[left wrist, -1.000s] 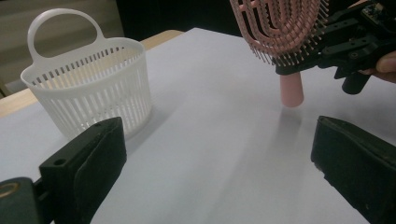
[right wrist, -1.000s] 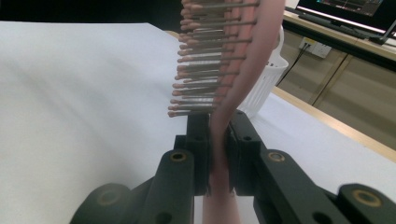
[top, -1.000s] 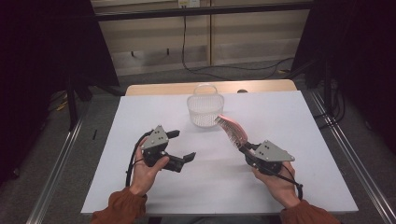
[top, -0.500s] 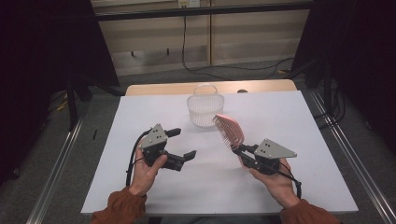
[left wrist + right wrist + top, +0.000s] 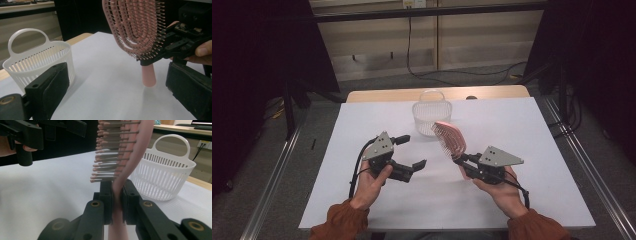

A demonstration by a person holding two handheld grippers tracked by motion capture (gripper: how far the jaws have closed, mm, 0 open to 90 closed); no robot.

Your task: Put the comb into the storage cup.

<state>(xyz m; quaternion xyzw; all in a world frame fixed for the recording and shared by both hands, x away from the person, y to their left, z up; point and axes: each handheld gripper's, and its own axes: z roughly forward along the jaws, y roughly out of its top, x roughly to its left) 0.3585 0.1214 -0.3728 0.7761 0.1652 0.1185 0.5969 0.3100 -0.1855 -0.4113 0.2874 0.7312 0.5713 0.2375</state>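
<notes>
Clamping the pink hairbrush (image 5: 450, 139), the right tool (image 5: 460, 161) faces the gaping left tool (image 5: 411, 150) before the basket (image 5: 431, 114).

Bright even overhead light, dark surroundings, soft faint shadows, blurred close foreground

Pink vented hairbrush (image 5: 451, 139) stands tilted, head up and bristles leftward, clamped at its neck, just before the white basket (image 5: 431, 118).

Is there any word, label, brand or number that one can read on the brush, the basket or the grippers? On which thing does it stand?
None can be read.
Brush: plain pink, no print.
Basket: plain white, no label.
Right gripper and left gripper: black, no legible marking.
</notes>
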